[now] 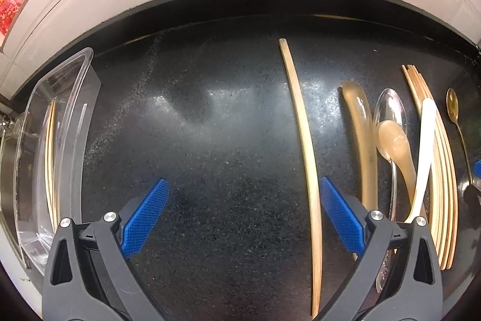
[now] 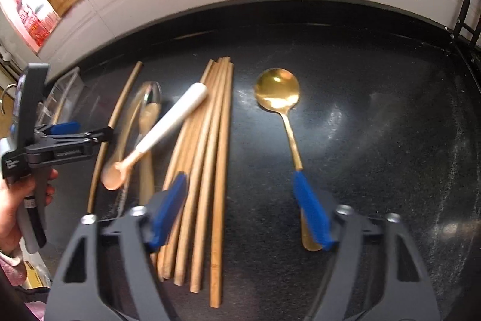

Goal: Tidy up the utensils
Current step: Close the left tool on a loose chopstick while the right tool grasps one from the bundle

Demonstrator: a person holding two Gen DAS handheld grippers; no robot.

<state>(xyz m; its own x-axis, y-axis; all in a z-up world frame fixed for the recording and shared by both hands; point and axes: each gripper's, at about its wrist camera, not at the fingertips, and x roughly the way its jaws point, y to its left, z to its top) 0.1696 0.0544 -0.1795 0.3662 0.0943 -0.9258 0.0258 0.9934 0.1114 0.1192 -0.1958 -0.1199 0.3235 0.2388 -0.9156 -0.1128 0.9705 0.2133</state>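
Left wrist view: left gripper (image 1: pixel 240 215) gapes empty over the counter (image 1: pixel 210 125), a lone chopstick (image 1: pixel 303 140) just beside one pad. Only a couple of sticks sit in the bin (image 1: pixel 60 116). Right gripper (image 2: pixel 243 212) hangs released above chopsticks (image 2: pixel 207 170) and gold spoon (image 2: pixel 278 94); most utensils remain unsorted.

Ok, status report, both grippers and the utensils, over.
Left gripper open, empty, lone chopstick between its fingers. Right gripper open over the chopstick bundle, nothing held. Gold spoon handle under the right finger. White-handled spoon lies across the bundle.
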